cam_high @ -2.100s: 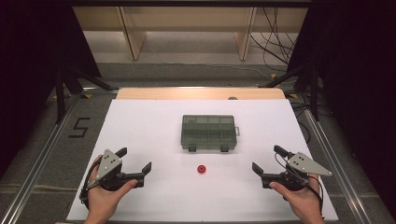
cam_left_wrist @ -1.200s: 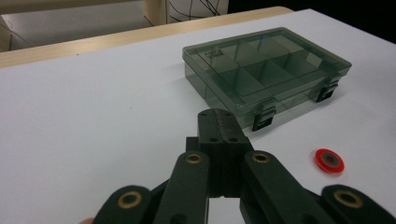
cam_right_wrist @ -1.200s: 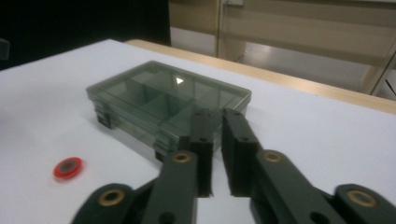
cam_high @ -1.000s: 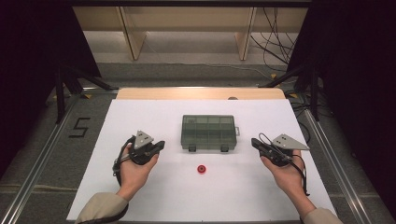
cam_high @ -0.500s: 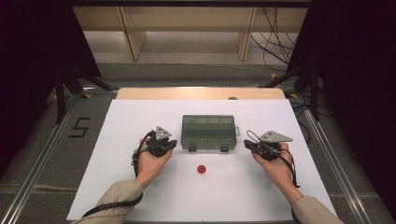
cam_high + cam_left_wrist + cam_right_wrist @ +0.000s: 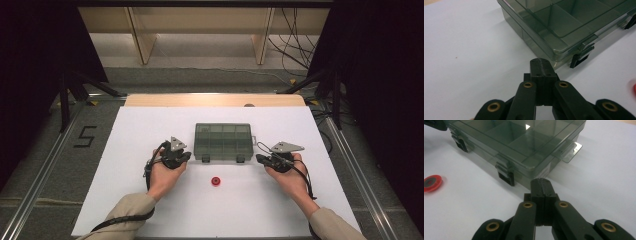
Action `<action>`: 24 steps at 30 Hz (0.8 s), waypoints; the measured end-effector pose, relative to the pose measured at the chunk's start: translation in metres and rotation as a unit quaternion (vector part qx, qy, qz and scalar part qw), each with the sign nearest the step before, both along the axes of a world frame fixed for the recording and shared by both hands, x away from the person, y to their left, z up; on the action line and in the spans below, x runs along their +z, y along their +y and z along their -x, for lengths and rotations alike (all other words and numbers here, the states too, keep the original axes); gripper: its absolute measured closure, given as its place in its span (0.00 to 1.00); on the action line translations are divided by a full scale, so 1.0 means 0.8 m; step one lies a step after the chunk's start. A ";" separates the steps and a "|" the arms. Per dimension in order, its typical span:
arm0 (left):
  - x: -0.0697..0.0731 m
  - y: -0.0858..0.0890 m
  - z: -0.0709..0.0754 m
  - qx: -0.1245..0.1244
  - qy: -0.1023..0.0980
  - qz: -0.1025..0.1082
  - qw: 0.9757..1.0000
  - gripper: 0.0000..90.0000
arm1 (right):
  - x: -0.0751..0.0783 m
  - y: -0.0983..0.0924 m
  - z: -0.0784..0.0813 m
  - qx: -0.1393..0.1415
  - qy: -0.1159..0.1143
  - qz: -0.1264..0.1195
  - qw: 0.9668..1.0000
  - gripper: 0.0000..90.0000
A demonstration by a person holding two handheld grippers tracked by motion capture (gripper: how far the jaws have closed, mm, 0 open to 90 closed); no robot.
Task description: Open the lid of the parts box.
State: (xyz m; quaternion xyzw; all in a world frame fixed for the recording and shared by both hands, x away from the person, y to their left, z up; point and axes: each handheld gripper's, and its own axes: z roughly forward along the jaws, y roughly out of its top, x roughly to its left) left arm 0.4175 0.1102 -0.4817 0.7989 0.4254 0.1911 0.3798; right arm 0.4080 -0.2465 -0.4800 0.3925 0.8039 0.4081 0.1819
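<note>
Tabletop (image 6: 150, 130): white, mid-frame.
Compartment box (image 6: 223, 141): closed, lying at centre.
Red disc (image 6: 216, 181): lying just below the box.

box (image 6: 223, 142) mid-table, disc (image 6: 215, 181) before it, tongs flanking

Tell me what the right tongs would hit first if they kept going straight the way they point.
Probably the near corner of the closed compartment box; the shut right tongs aim at it, just beside the latch.

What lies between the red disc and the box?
Nothing: in the high view, only bare white table separates the red disc from the box.
</note>
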 end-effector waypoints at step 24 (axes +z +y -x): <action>-0.002 -0.003 0.001 -0.019 -0.001 -0.024 1.000 1.00 | -0.006 0.009 -0.005 0.002 0.008 0.000 1.000 1.00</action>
